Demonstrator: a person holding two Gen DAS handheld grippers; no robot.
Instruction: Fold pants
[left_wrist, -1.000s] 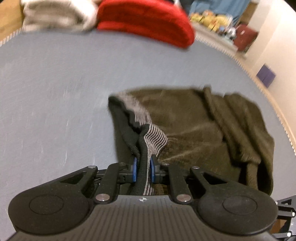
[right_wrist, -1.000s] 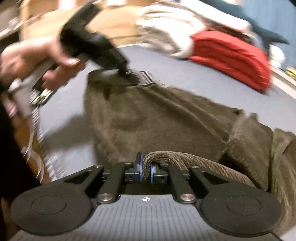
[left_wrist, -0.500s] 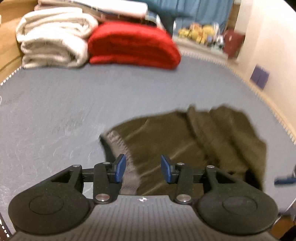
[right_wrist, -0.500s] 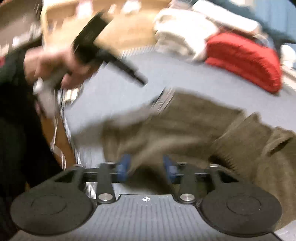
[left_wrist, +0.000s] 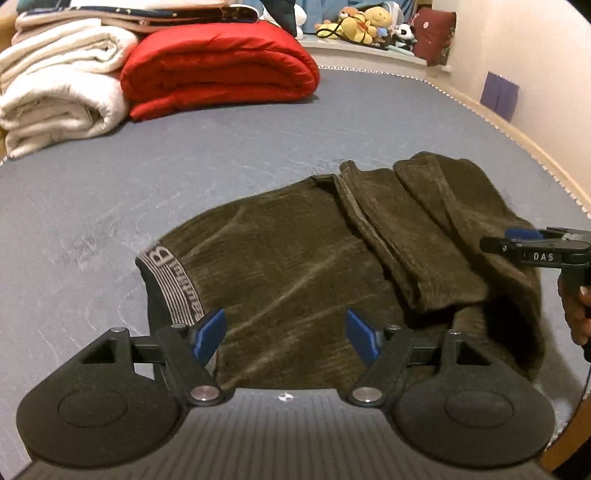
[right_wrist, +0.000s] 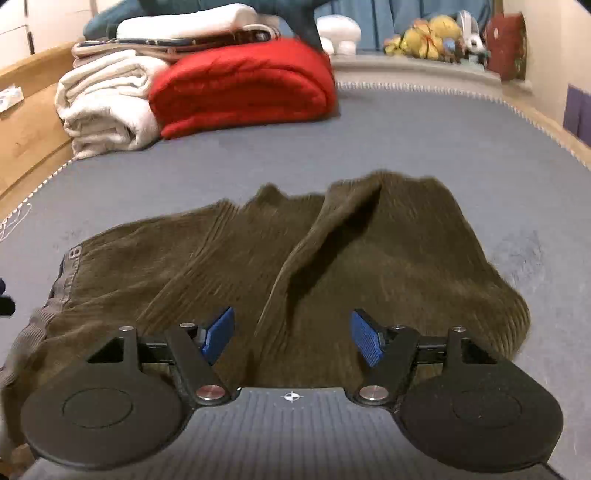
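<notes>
Dark olive corduroy pants (left_wrist: 295, 273) lie folded on the grey bed, the striped grey waistband (left_wrist: 173, 284) at their left end and the doubled-over legs bunched at the right. They also show in the right wrist view (right_wrist: 332, 258). My left gripper (left_wrist: 286, 336) is open and empty, above the waist end. My right gripper (right_wrist: 291, 338) is open and empty, above the leg end; it also shows at the right edge of the left wrist view (left_wrist: 532, 245).
A folded red quilt (left_wrist: 218, 70) and cream blankets (left_wrist: 55, 107) are stacked at the far end of the grey bed (left_wrist: 92, 203). Stuffed toys (left_wrist: 362, 24) sit on a ledge behind. A wooden bed frame (right_wrist: 26, 129) runs along the left; a wall stands right.
Both grippers were shut on the pants a second ago and have let go and opened wide. The pants now lie flat on the bed, and both grippers have drawn back.
</notes>
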